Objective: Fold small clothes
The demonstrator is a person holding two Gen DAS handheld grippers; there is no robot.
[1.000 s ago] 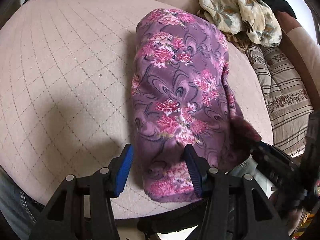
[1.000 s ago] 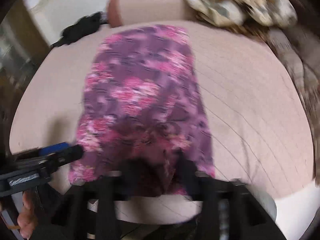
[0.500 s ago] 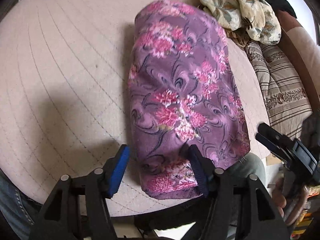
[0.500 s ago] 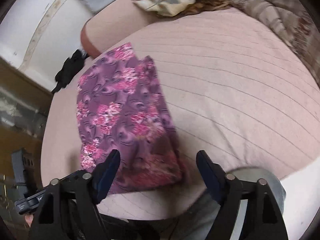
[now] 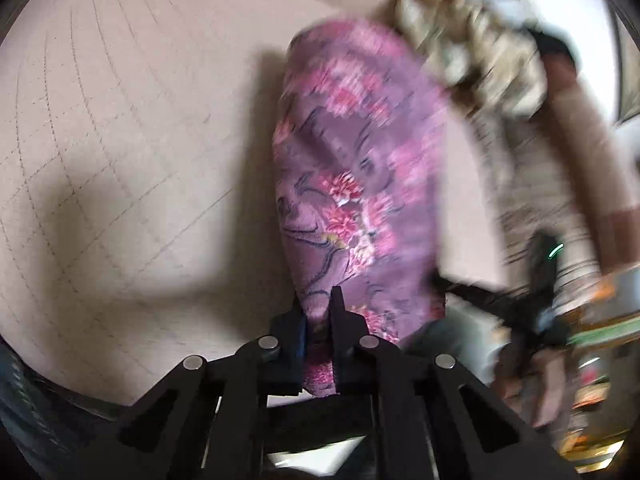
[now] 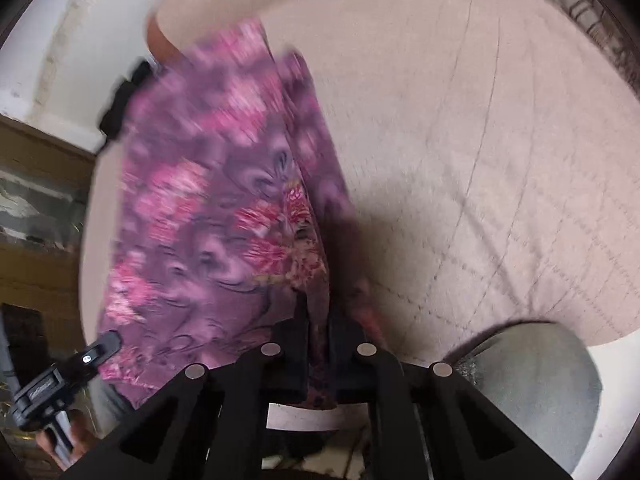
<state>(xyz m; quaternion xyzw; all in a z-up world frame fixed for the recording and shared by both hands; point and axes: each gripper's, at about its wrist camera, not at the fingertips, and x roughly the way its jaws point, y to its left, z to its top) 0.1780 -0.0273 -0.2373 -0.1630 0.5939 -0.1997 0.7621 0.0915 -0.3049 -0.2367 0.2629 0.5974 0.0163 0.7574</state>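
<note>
A folded purple cloth with pink flowers [image 5: 352,184] lies lengthwise on the quilted beige cushion [image 5: 120,140], its near end lifted. My left gripper [image 5: 318,320] is shut on the near left corner of the cloth. My right gripper [image 6: 318,320] is shut on the near right corner of the same cloth [image 6: 208,208]. The right gripper also shows in the left wrist view [image 5: 516,312], and the left gripper shows in the right wrist view [image 6: 68,380]. Both views are blurred by motion.
A heap of beige floral clothes [image 5: 472,52] lies at the cushion's far right, over a striped fabric [image 5: 532,184]. A small black item [image 6: 120,100] lies at the far left edge. The person's knee in grey trousers [image 6: 532,384] is at the near edge.
Both grippers were open half a second ago, around the cloth's near end. Now both have closed on its near corners and the near edge is lifted.
</note>
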